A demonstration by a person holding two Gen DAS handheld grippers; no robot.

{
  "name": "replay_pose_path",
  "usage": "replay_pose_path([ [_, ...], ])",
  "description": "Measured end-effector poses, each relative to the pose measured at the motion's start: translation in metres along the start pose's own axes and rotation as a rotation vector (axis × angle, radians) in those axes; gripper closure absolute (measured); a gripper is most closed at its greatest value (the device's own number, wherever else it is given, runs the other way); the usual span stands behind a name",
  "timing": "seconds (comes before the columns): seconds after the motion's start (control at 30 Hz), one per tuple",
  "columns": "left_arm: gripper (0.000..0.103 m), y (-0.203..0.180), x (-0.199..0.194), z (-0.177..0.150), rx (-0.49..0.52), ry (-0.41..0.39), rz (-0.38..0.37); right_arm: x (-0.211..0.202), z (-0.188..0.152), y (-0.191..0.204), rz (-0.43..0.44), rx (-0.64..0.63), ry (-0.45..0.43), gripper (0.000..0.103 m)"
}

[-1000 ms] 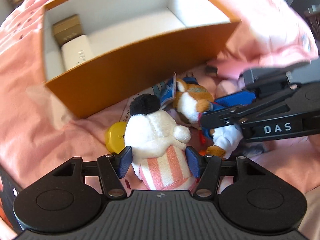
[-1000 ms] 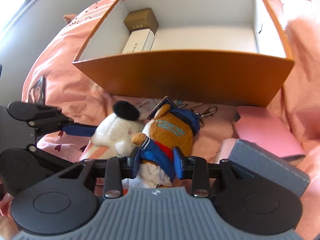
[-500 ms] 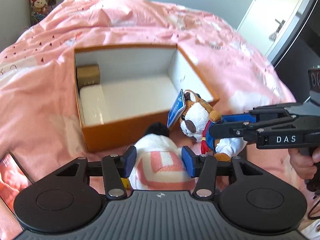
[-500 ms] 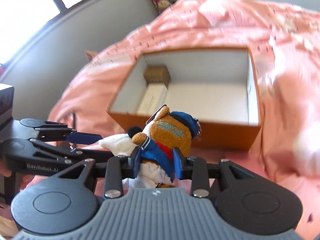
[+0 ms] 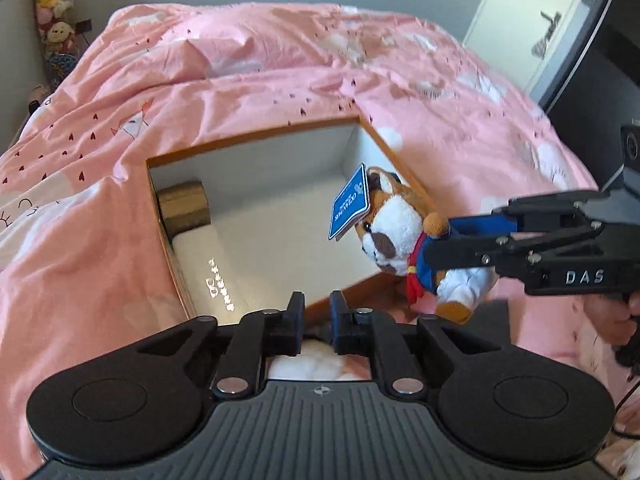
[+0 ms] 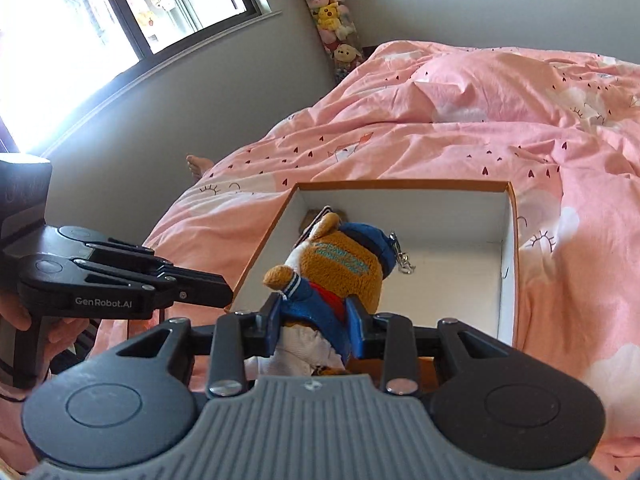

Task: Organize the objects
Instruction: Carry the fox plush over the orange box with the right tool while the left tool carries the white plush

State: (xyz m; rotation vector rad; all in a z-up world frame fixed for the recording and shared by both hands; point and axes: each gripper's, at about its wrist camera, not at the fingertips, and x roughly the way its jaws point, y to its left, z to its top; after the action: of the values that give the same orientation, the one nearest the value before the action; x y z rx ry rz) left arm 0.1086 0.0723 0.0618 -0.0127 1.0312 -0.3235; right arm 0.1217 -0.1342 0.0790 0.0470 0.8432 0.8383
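An open orange box [image 5: 176, 256] with a white inside lies on the pink bed; it also shows in the right wrist view [image 6: 514, 240]. My right gripper [image 6: 314, 320] is shut on a brown plush dog in a blue jacket [image 6: 340, 268] and holds it above the box's near edge. The left wrist view shows the dog [image 5: 396, 228] with its blue tag [image 5: 348, 202] in the air. My left gripper [image 5: 318, 318] has its jaws nearly together, and a white and pink plush [image 5: 316, 362] shows low behind the fingers. Whether it is gripped is unclear.
A gold box [image 5: 184, 204] and a white box [image 5: 216, 264] lie at the left end of the orange box. The pink duvet [image 5: 280, 76] covers the bed. A column of plush toys [image 6: 332, 20] stands by the wall, and a window [image 6: 120, 20] is at the left.
Both grippers have risen well above the bed. The dog has moved over the orange box. The left jaws have come closer together and the white and pink plush has slipped low behind them.
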Motion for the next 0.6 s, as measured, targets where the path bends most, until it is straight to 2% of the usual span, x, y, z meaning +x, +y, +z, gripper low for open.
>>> replay_pose_path([
  [0.07,0.065,-0.006,0.013,-0.007,0.043,0.065,0.006,0.005,-0.01,-0.003,0.004,0.019,0.033,0.068],
  [0.17,0.051,-0.012,0.031,-0.019,0.042,0.147,-0.019,0.007,-0.022,-0.009,-0.01,0.05,0.051,0.068],
  [0.2,0.051,-0.011,0.037,-0.023,0.021,0.169,-0.032,0.005,-0.025,-0.011,-0.018,0.06,0.048,0.067],
  [0.3,0.044,-0.004,0.053,-0.039,-0.098,0.223,-0.037,-0.002,-0.029,-0.018,-0.028,0.093,0.037,0.067],
  [0.4,0.038,0.008,0.064,-0.058,-0.276,0.246,-0.043,-0.008,-0.032,-0.021,-0.035,0.096,0.028,0.067],
  [0.6,0.035,0.029,0.076,-0.097,-0.623,0.228,-0.061,-0.009,-0.038,-0.026,-0.018,0.123,0.021,0.067],
])
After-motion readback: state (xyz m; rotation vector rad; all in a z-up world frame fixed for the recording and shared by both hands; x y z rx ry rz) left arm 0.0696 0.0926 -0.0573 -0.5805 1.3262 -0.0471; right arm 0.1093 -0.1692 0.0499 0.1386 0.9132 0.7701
